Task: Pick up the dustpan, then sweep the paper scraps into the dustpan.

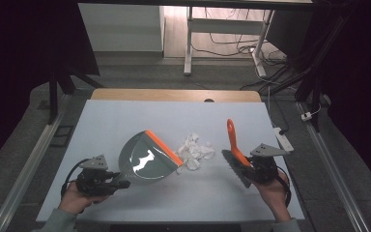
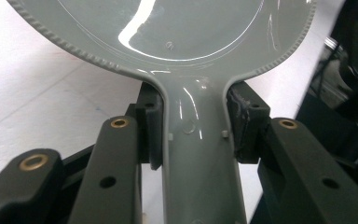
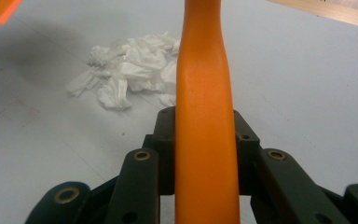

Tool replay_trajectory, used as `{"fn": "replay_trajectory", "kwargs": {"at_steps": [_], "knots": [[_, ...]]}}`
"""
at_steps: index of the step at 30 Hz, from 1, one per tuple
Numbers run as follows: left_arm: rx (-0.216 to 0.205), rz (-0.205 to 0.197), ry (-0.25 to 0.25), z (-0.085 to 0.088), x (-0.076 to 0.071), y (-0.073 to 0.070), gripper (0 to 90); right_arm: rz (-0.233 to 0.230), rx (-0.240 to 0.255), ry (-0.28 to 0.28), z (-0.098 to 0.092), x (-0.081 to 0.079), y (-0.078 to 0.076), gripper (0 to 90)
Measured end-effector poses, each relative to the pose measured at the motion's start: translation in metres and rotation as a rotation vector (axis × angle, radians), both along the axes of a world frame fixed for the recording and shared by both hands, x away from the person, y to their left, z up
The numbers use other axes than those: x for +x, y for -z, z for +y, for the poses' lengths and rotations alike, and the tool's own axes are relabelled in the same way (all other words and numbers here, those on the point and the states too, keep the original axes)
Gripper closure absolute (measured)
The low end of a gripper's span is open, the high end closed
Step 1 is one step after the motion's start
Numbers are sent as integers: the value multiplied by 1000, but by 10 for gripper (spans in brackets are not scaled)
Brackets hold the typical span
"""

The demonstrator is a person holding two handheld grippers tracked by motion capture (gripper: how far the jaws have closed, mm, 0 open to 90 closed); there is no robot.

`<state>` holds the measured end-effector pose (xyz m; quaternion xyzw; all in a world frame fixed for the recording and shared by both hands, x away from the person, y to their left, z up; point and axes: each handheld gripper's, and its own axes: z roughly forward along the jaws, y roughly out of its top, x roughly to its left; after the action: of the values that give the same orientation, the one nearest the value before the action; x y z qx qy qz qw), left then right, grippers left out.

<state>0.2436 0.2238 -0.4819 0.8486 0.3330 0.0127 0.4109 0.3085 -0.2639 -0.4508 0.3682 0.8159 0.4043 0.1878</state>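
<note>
Left jaws: left gripper clamps grey plastic dustpan handle.
Right jaws: right gripper clamps orange-handled brush.
Bench centre: crumpled white tissue, between both tools.

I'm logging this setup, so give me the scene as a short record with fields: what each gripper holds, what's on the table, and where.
left gripper: shut on the grey dustpan handle
dustpan: orange lip faces the paper
right gripper: shut on the brush by its orange handle
crumpled white paper: on the table, between dustpan and brush
paper in dustpan: none yet
</note>
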Motion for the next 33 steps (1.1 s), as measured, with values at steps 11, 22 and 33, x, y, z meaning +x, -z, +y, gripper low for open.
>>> {"fn": "replay_trajectory", "kwargs": {"at_steps": [11,22,33], "knots": [[54,34,94,-11,-2,4,616,-3,0,-2,1,0,0,705],[112,91,123,-13,-1,12,616,-1,-4,0,3,0,1,704],[126,109,115,-11,0,14,616,-5,5,2,4,0,-1,705]]}}
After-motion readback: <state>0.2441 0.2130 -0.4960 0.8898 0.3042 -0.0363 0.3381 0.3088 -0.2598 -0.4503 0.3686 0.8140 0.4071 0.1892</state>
